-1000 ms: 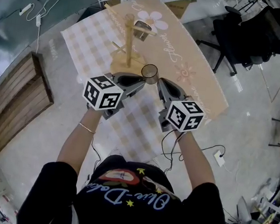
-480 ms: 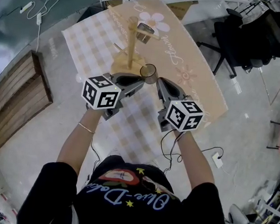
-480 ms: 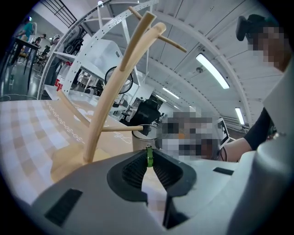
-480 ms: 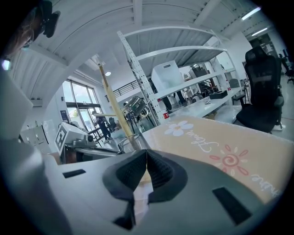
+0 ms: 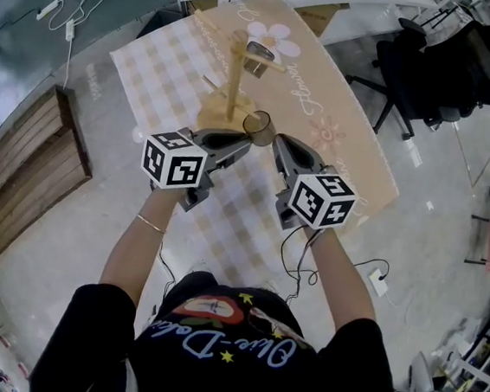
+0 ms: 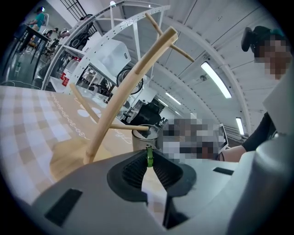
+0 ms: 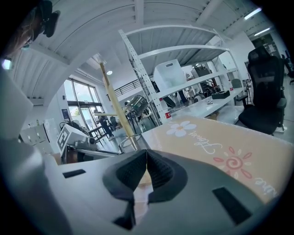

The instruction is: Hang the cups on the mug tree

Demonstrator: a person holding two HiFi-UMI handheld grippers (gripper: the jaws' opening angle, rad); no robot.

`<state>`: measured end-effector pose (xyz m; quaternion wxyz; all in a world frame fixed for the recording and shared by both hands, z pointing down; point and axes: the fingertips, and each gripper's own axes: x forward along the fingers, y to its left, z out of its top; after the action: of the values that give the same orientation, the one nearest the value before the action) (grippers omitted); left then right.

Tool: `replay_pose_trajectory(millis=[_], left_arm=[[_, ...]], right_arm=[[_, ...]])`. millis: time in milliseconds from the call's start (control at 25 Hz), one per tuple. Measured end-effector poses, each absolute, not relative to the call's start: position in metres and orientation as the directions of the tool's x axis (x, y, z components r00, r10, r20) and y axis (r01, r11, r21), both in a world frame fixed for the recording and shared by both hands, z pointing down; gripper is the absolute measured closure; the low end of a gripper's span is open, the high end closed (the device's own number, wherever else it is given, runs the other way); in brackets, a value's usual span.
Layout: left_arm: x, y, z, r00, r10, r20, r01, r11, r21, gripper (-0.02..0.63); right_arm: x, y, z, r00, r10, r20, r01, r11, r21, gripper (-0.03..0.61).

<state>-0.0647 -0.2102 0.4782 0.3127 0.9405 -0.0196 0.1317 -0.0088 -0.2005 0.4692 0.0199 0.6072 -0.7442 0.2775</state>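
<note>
Left claw (image 6: 148,154) is clenched on a thin green handle (image 6: 149,157). The cup (image 5: 259,128) is just ahead of its tips, with a peg of the tree (image 5: 234,72) at its rim. Right claw (image 7: 146,153) is clenched on nothing, just right of the cup. A second cup (image 5: 258,55) hangs farther ahead, over the desk (image 5: 346,141).

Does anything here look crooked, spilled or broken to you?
Nothing spilled or broken. One oddity: a thin green strip is pinched between the left tool's shut jaws, just before the dark glass cup; what it is can't be told.
</note>
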Motion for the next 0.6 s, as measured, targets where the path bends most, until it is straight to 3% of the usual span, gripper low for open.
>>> replay_pose_trajectory(millis=[600], left_arm=[[-0.0731,-0.2162,0.4790,0.981,0.032,0.193,-0.112,-0.718,0.687,0.566]], right_arm=[[-0.0163,-0.2076,0.4644,-0.274,-0.890,0.365,-0.915,0.124,-0.384,0.569]])
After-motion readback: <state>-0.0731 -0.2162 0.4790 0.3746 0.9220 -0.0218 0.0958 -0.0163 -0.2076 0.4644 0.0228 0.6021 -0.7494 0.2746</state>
